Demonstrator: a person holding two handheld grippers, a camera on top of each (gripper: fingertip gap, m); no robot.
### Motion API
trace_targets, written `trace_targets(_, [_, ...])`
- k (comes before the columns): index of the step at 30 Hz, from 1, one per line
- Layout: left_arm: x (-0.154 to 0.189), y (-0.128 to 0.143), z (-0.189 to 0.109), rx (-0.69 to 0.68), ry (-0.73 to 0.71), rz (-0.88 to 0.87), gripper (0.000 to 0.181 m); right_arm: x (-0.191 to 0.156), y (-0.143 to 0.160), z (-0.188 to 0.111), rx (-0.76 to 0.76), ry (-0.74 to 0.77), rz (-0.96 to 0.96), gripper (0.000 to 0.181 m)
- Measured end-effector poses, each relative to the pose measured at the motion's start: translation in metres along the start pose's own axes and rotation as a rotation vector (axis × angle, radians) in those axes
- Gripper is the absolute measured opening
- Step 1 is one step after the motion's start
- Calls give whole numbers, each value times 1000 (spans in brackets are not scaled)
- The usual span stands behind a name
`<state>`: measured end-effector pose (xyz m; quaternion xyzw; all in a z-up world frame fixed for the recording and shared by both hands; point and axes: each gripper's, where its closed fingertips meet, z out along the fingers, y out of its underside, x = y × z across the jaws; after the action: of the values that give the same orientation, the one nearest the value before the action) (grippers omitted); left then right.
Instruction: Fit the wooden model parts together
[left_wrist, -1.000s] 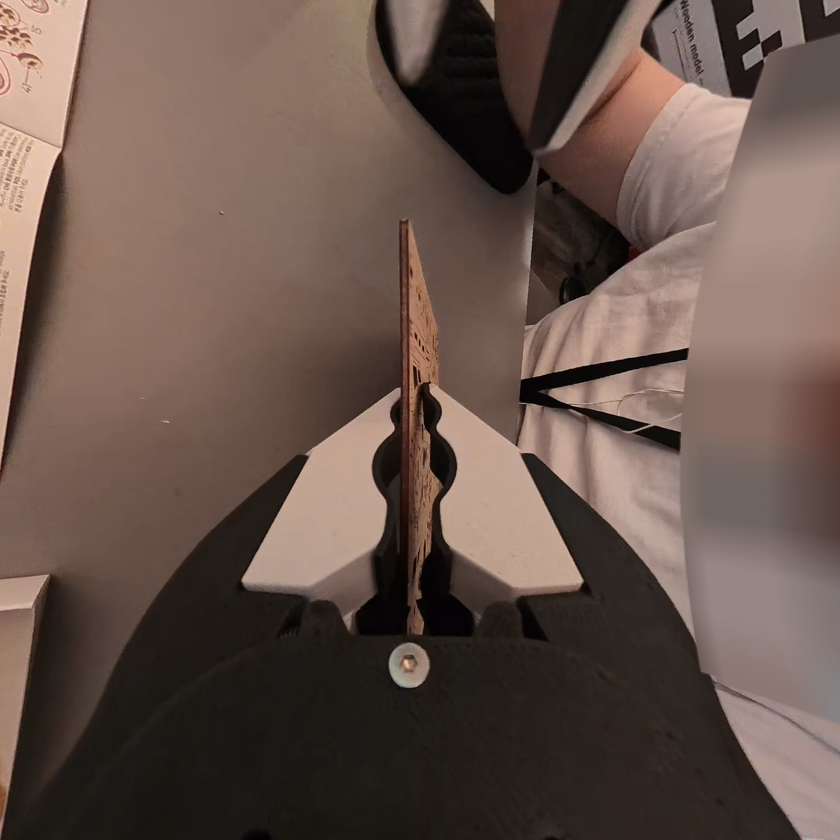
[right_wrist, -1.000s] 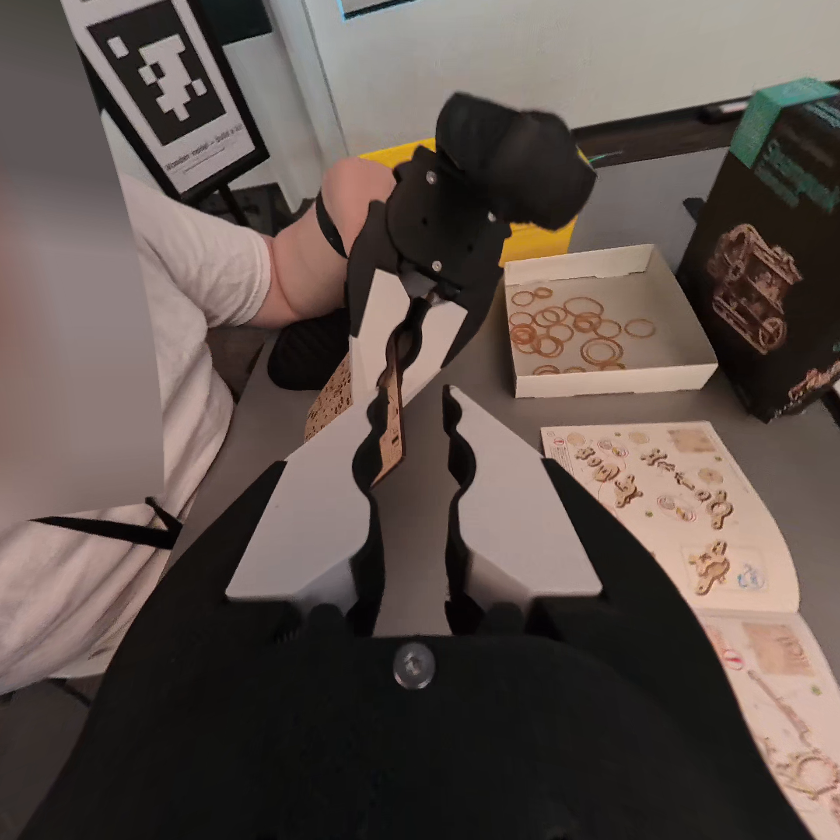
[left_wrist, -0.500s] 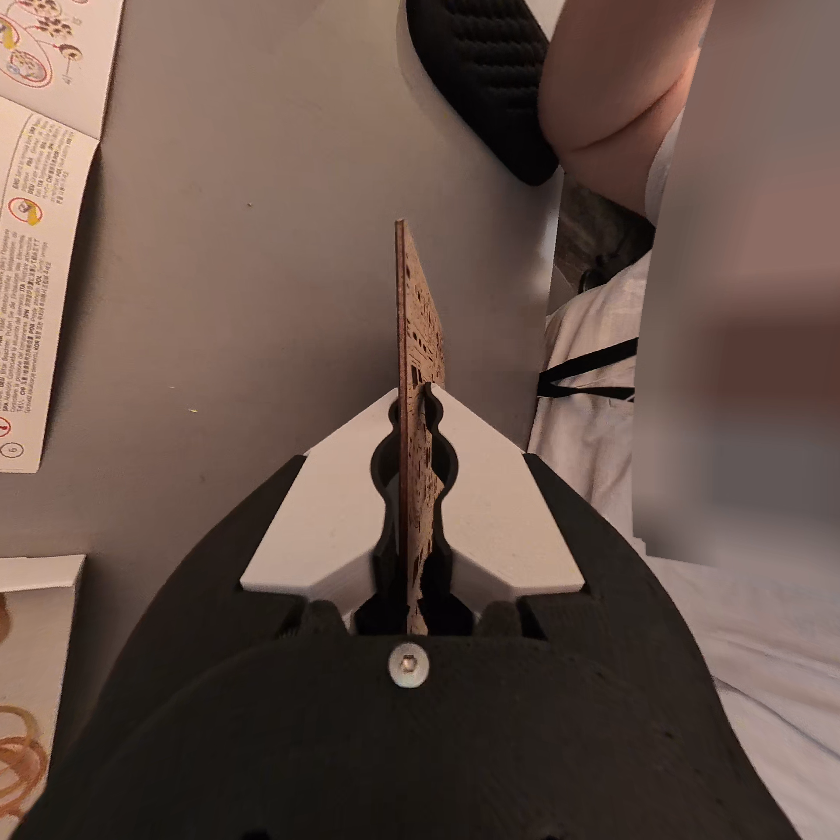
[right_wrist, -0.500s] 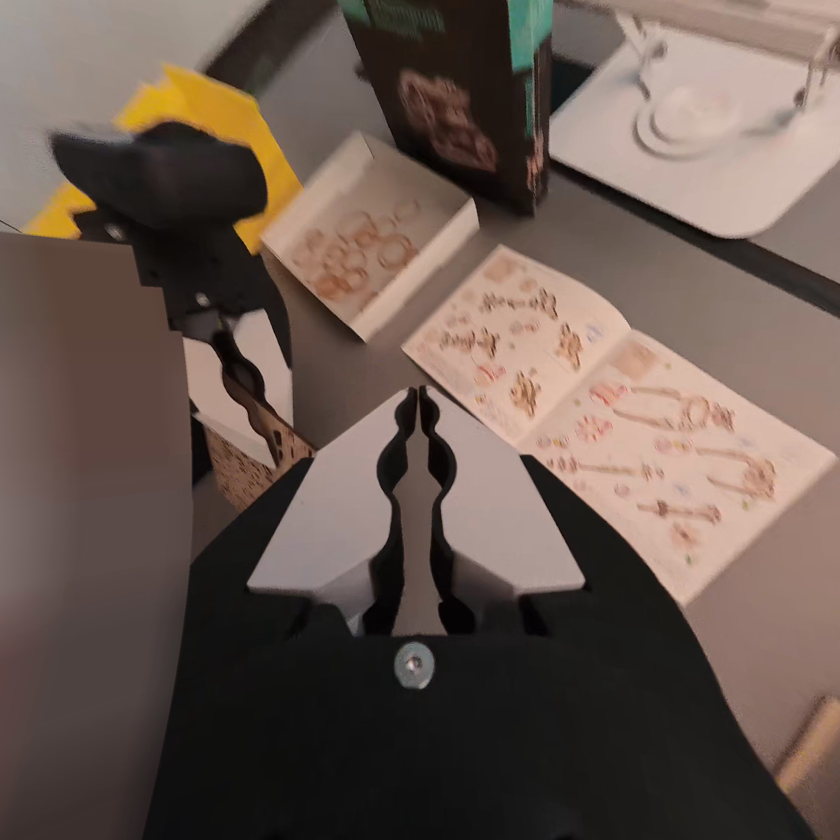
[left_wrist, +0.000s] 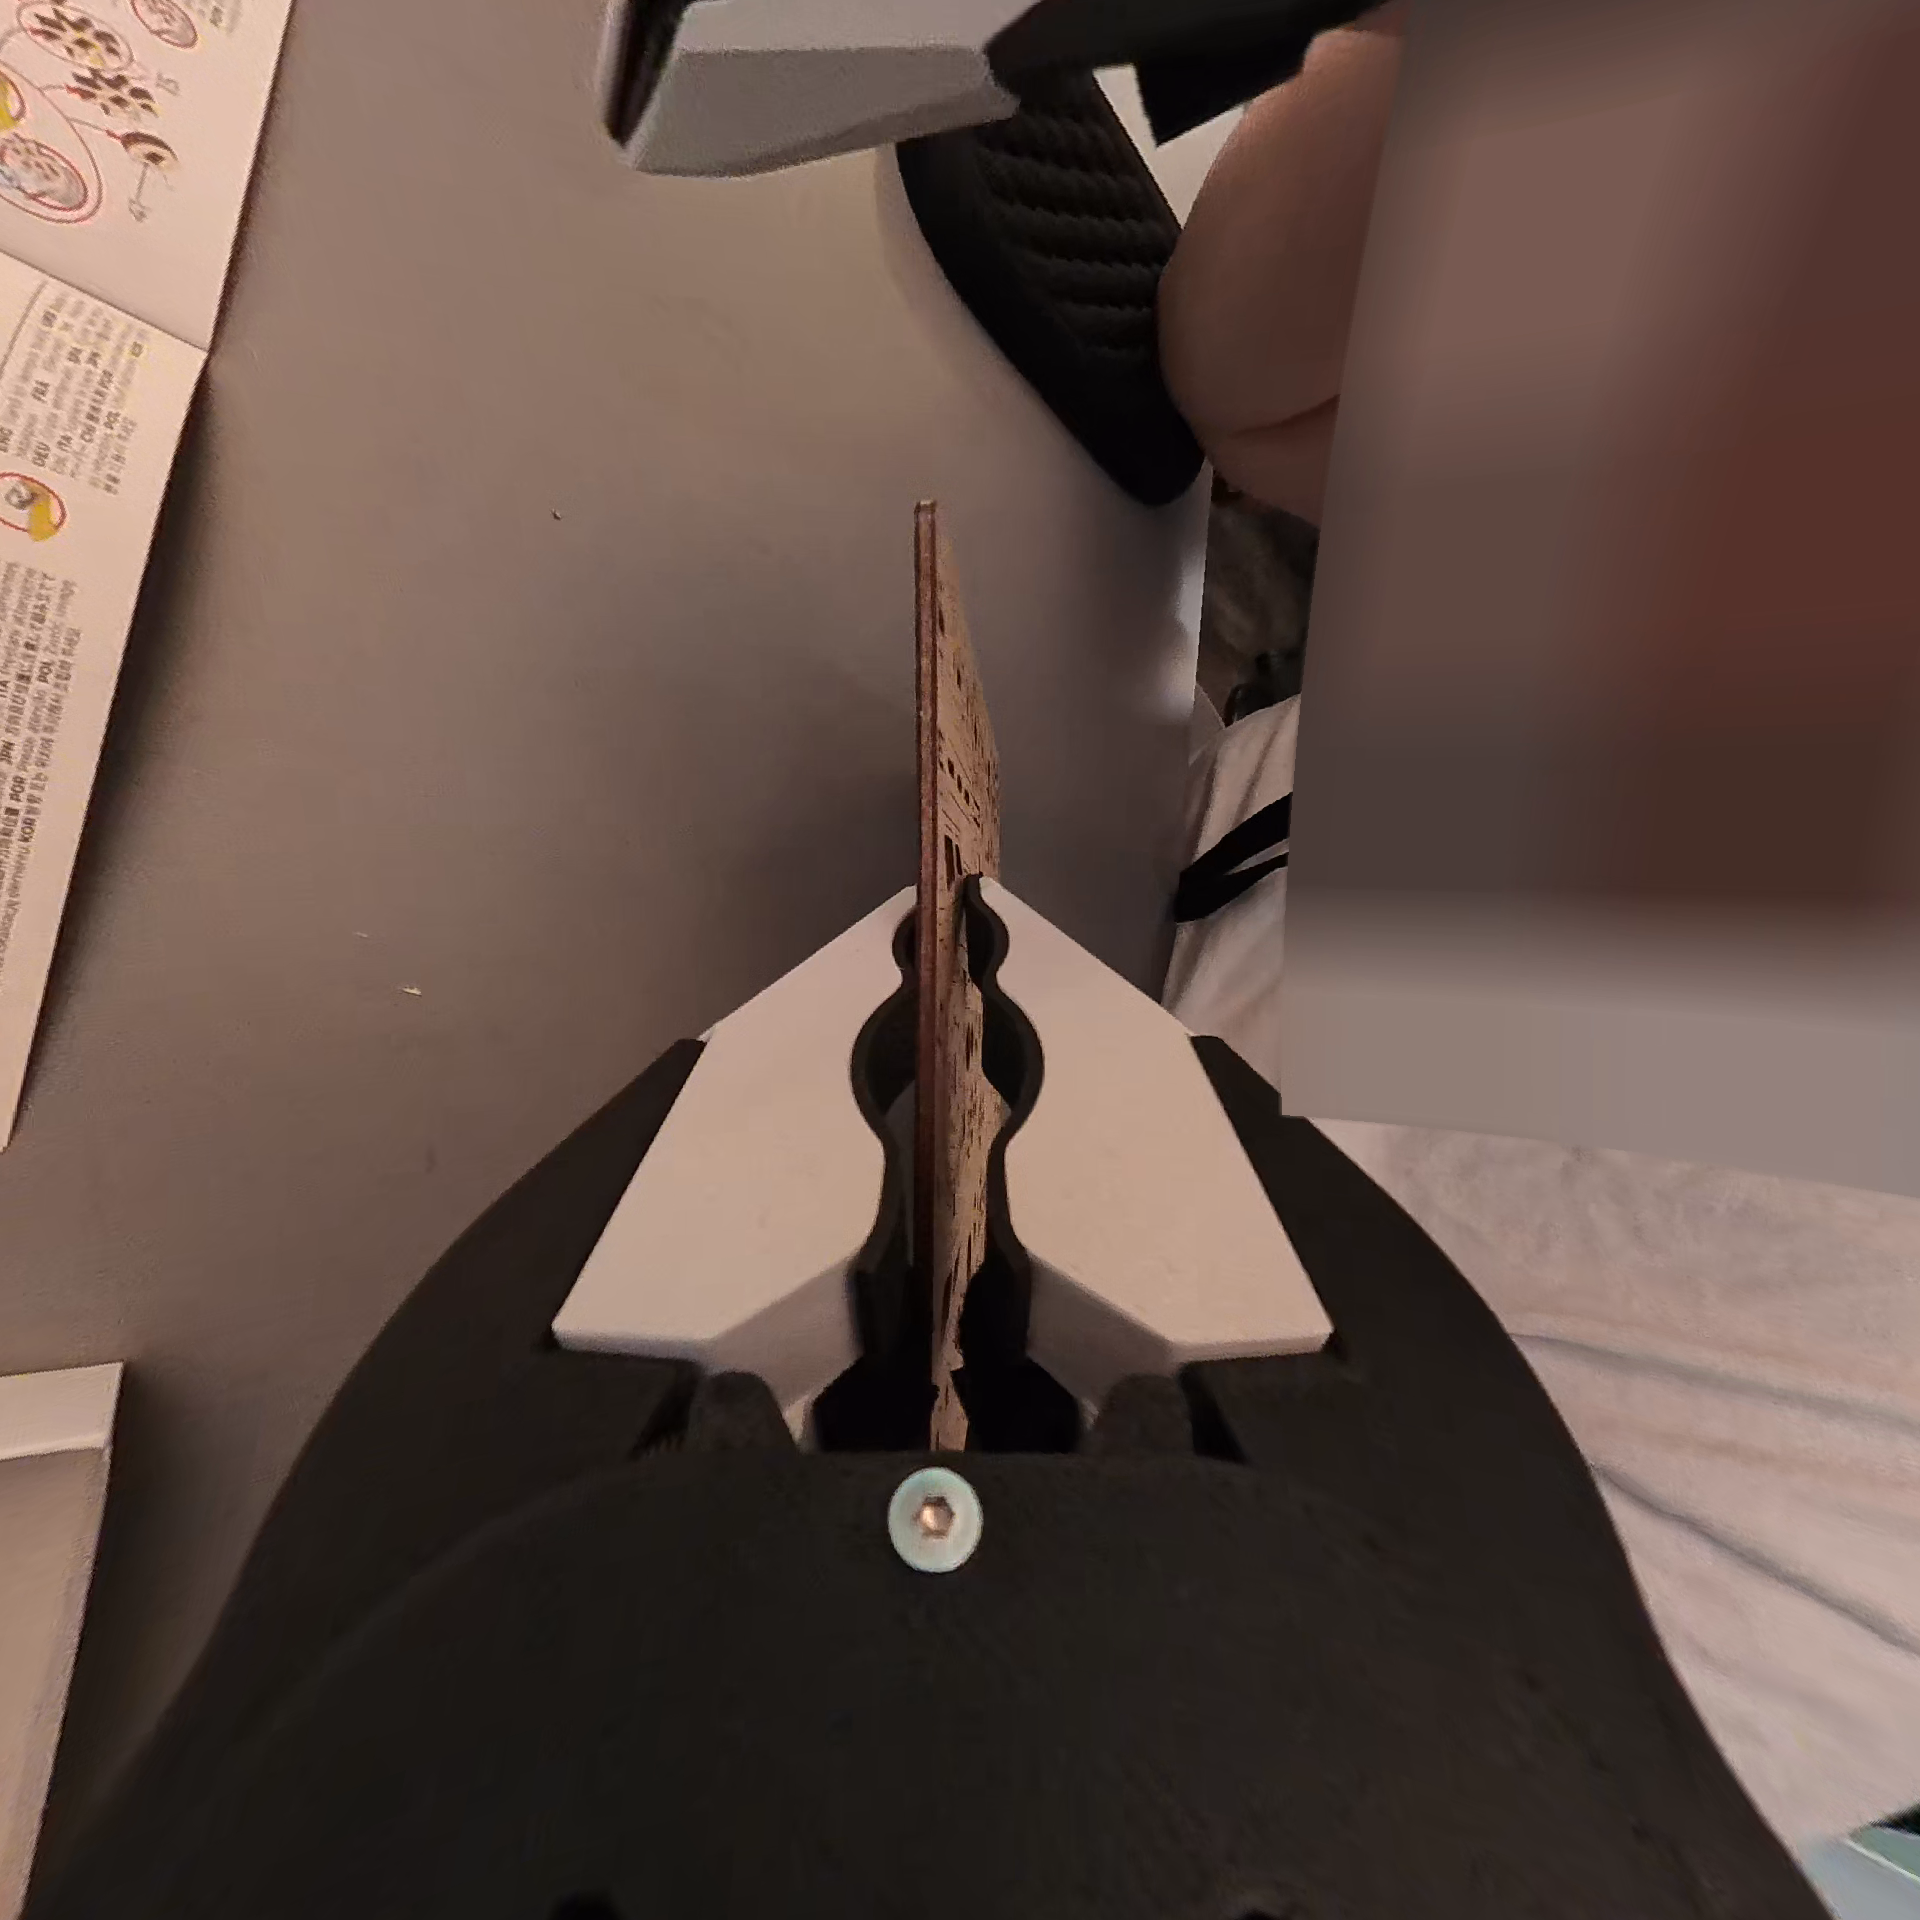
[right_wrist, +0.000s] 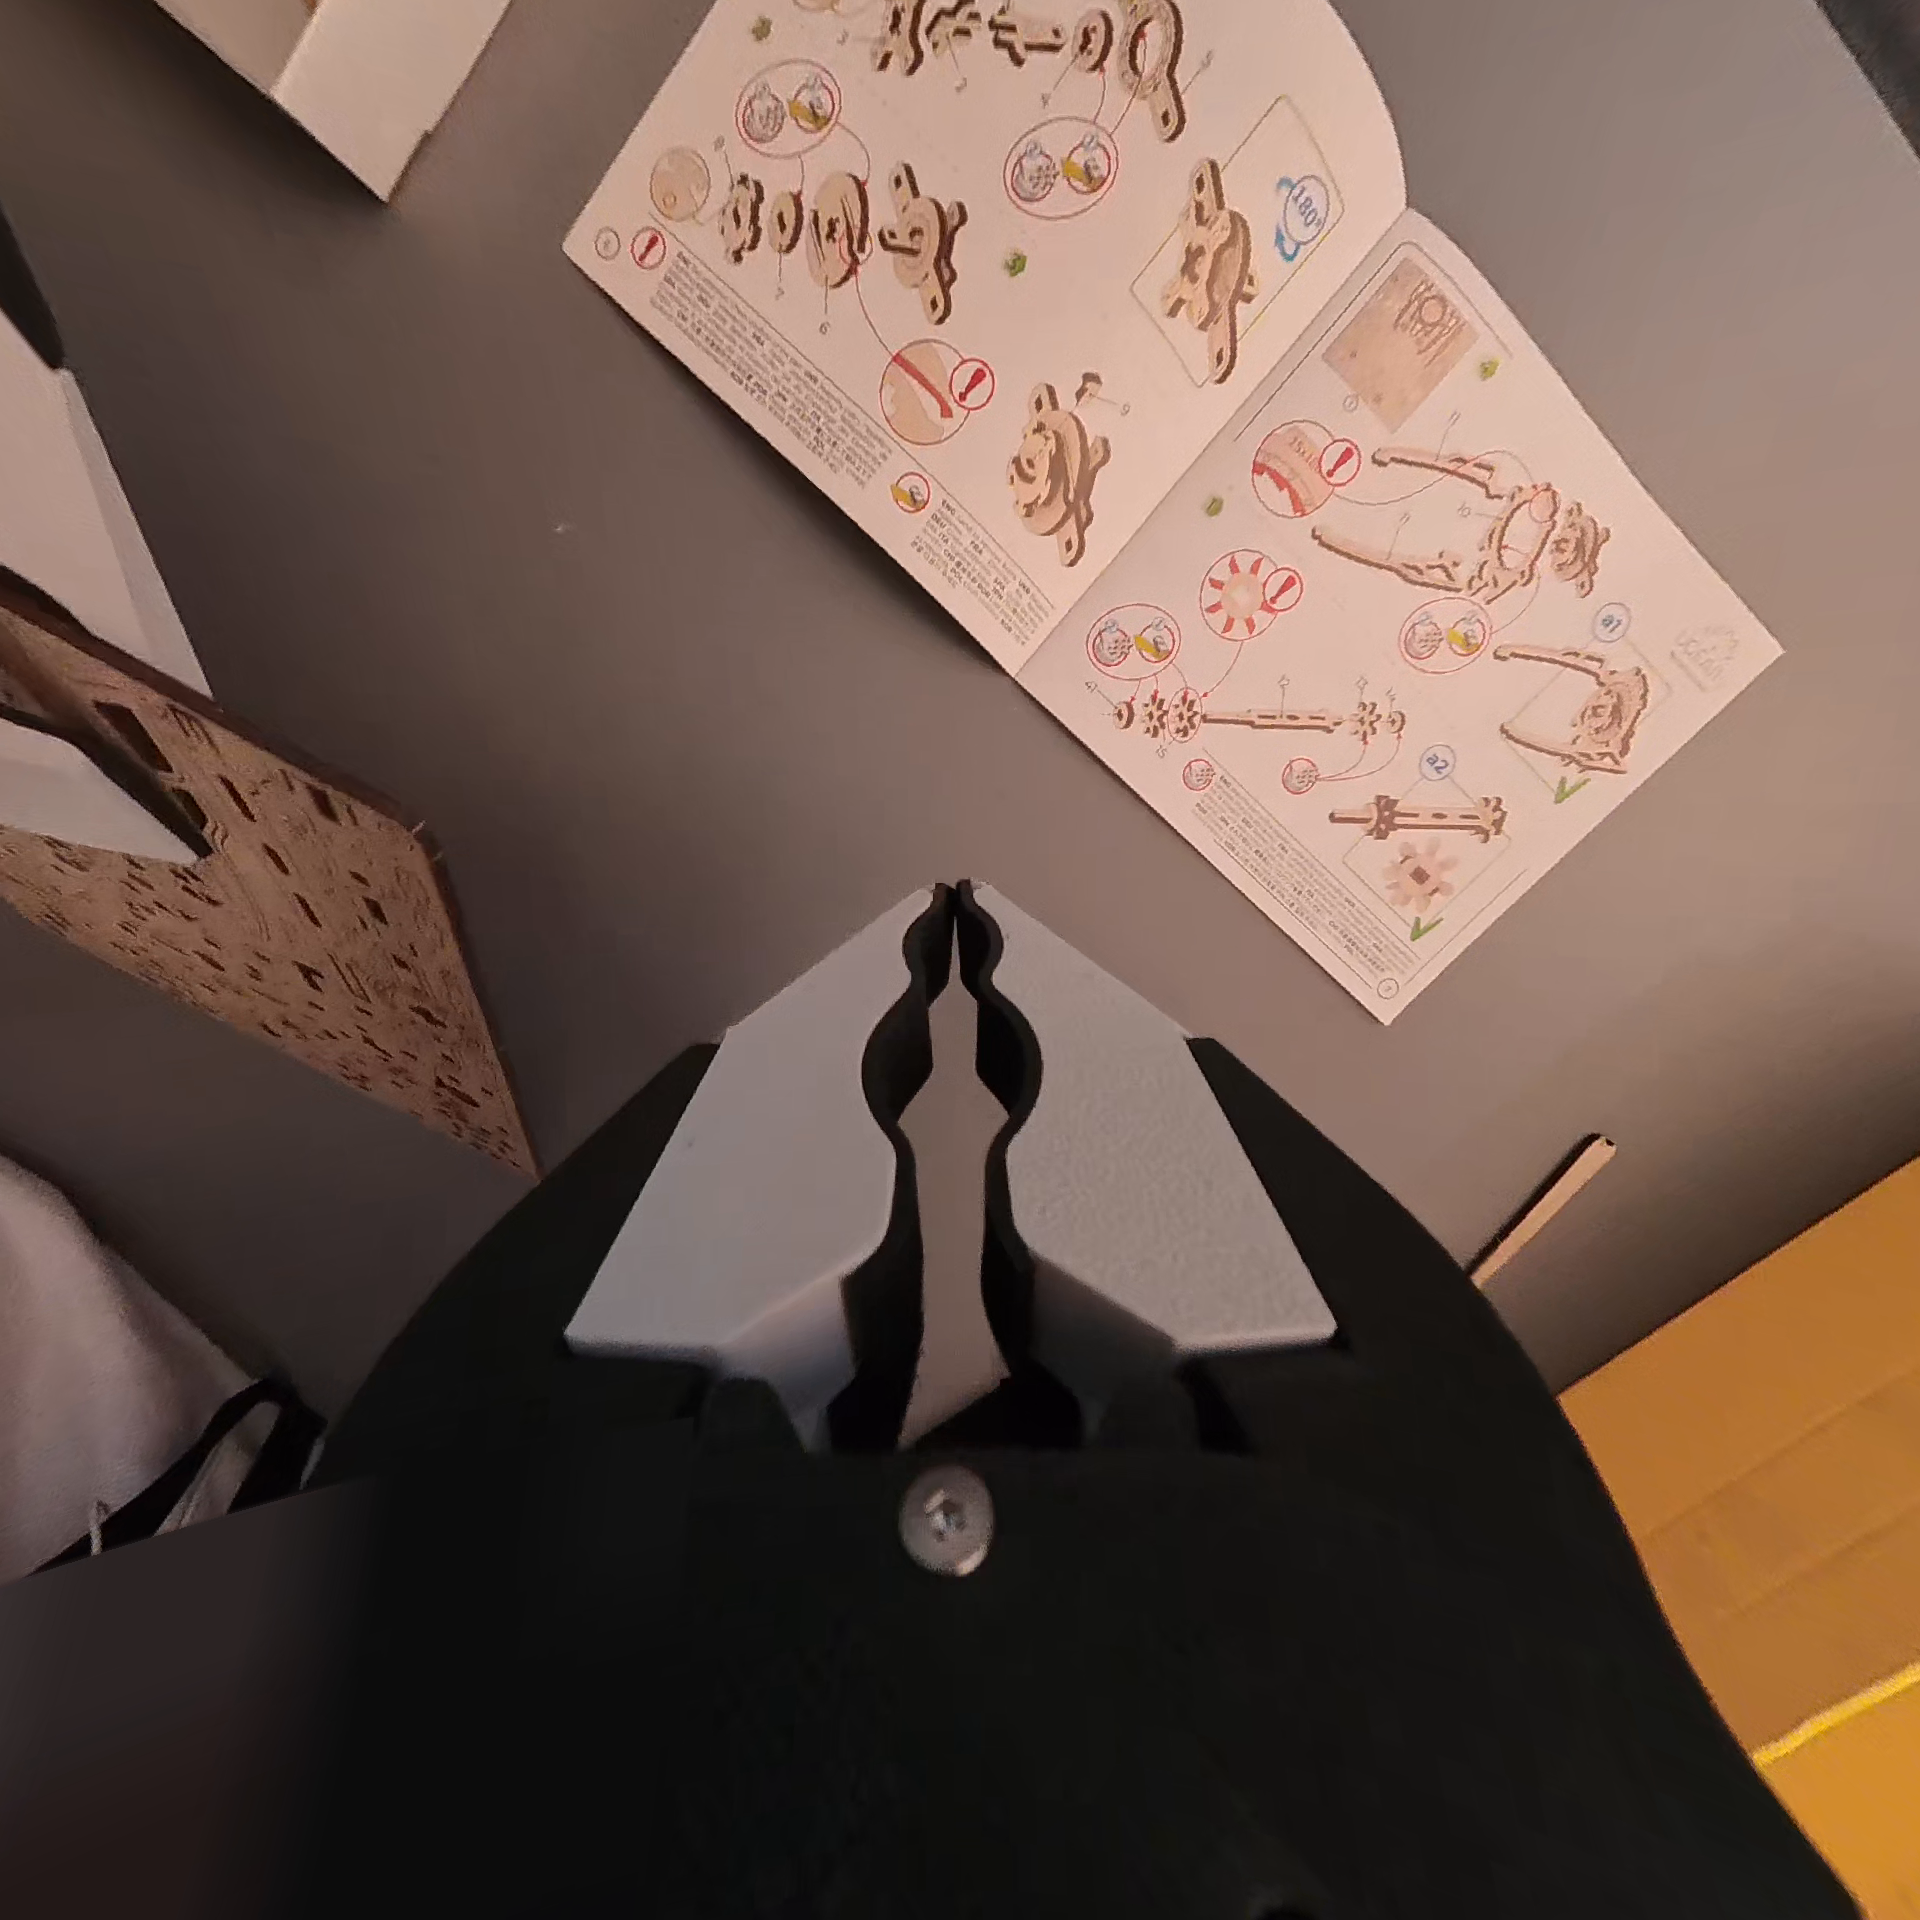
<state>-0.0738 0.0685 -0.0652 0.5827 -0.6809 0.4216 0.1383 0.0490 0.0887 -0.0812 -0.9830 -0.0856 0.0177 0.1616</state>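
Note:
My left gripper (left_wrist: 943, 894) is shut on a thin laser-cut wooden sheet (left_wrist: 951, 748), held edge-on above the grey table. The same wooden sheet (right_wrist: 270, 925) shows flat-faced at the left of the right wrist view, with one of the left gripper's white fingers (right_wrist: 73, 800) against it. My right gripper (right_wrist: 954, 889) is shut and empty, pointing down at the table beside the sheet. A white finger of the right gripper (left_wrist: 800, 94) shows at the top of the left wrist view.
An open instruction booklet (right_wrist: 1164, 436) lies on the grey table (right_wrist: 623, 623); its pages also show in the left wrist view (left_wrist: 73, 468). A white tray corner (right_wrist: 353, 83) sits top left, a yellow box (right_wrist: 1766, 1507) bottom right. A person's arm (left_wrist: 1247, 312) and white shirt (left_wrist: 1714, 1403) are at the right. Spacing between my two grippers at the tips: around 12 centimetres.
My right gripper closed and swung from facing the left gripper down toward the table and booklet. My left gripper kept its hold on the sheet and shifted slightly.

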Motion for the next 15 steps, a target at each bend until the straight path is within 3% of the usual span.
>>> trace_targets(15, [0, -1, 1, 3, -2, -1, 2, 13, 27, 16, -168, 86, -22, 0])
